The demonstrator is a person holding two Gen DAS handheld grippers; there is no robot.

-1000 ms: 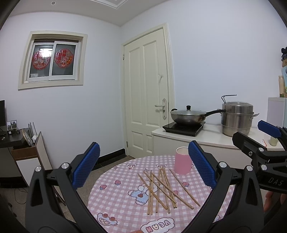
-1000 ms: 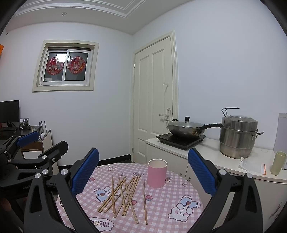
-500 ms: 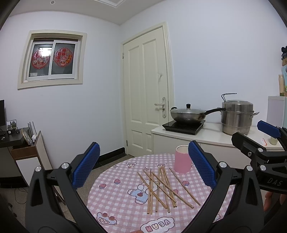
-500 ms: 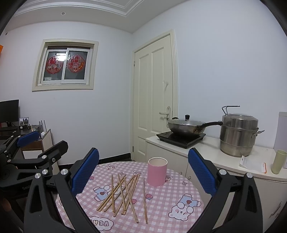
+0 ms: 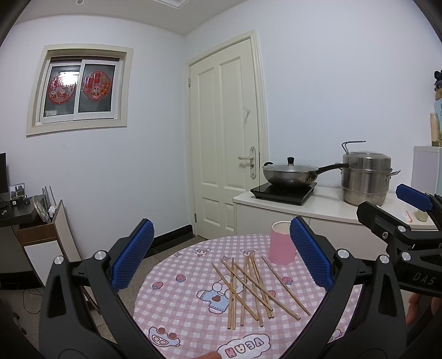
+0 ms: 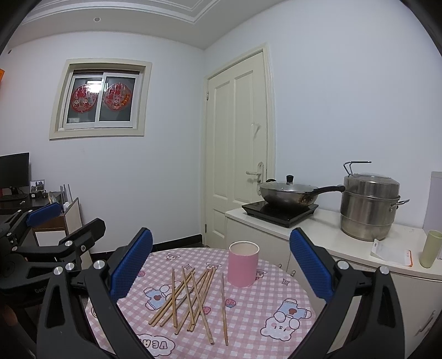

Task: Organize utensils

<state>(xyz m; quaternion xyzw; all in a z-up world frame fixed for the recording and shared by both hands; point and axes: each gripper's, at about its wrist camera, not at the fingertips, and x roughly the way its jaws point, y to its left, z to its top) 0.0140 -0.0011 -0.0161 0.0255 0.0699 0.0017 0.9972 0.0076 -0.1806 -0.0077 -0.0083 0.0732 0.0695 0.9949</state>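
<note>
Wooden chopsticks (image 6: 190, 298) lie scattered on the round checked table (image 6: 257, 317) just beside the upright pink cup (image 6: 243, 263); both grippers' jaws stand apart, holding nothing.

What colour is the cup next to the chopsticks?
Pink outside, pale inside. The cup shows best in the right wrist view, standing upright beside the chopsticks.

Around you: pale walls, white ceiling with moulding (image 6: 193, 16) and recessed light (image 6: 96, 19). Window (image 6: 100, 99) with cream frame high on far wall, two red paper cut-outs on glass. Cream panelled door (image 6: 237, 149) shut, lever handle (image 6: 252, 173) at its right edge. White counter (image 6: 331, 234) on your right carries black induction hob (image 6: 279, 211) with lidded wok (image 6: 287, 192), steel steamer pot (image 6: 368, 205), green cup (image 6: 429, 248). Dark desk with monitor (image 6: 13, 171) on your left. Black skirting (image 6: 176, 241) along floor.
</note>
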